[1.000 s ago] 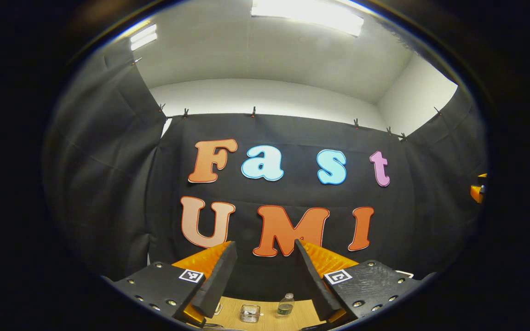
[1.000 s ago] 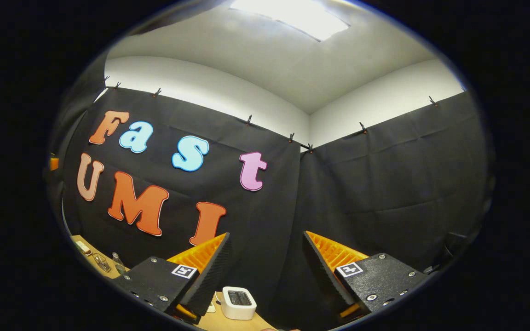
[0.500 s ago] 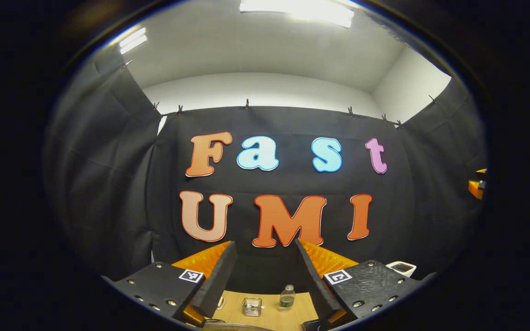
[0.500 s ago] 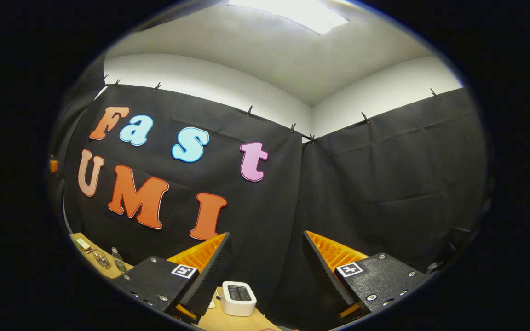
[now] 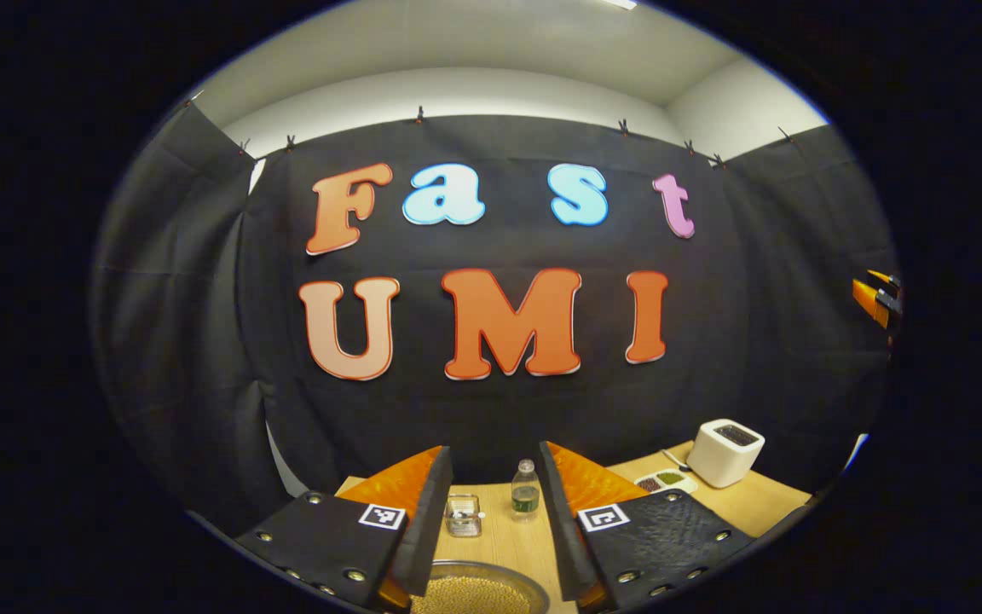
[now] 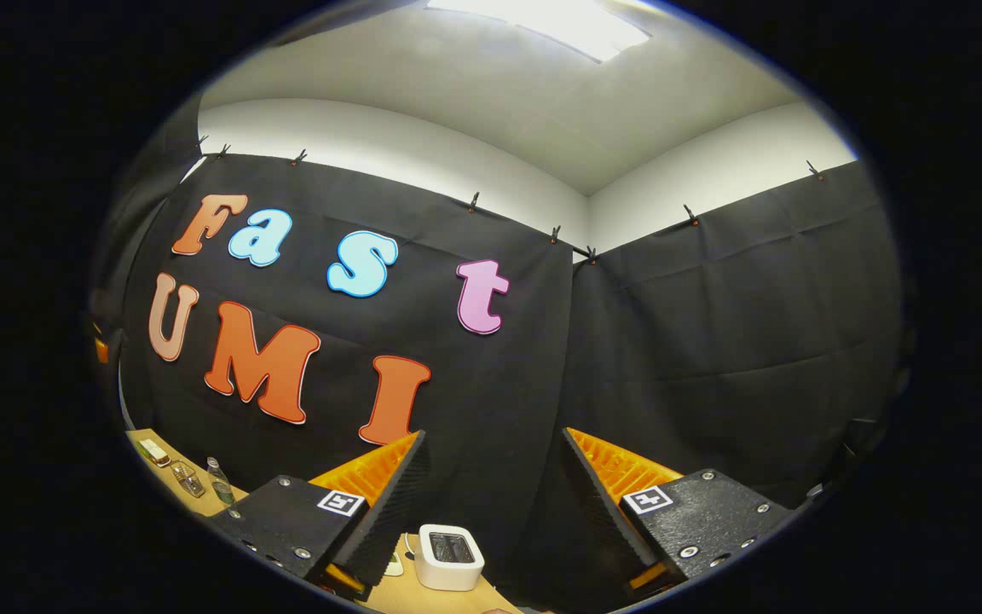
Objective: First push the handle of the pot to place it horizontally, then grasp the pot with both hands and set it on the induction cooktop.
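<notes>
wooden table (image 5: 755,499) is the biggest thing, with a white box (image 5: 724,452), a small bottle (image 5: 525,492) and a tiny glass jar (image 5: 463,518) at the back. the metal pot (image 5: 478,590) sits low, right under the left gripper (image 5: 491,512), and looks full of small yellow beans. it will likely be heavy and slippery, so hold both sides. left gripper and right gripper (image 6: 495,499) are both wide and hold nothing.

Left black-and-orange two-finger gripper (image 5: 491,486), fingers parted, nothing between, right black-and-orange two-finger gripper (image 6: 491,477), fingers parted wide, nothing between
</notes>
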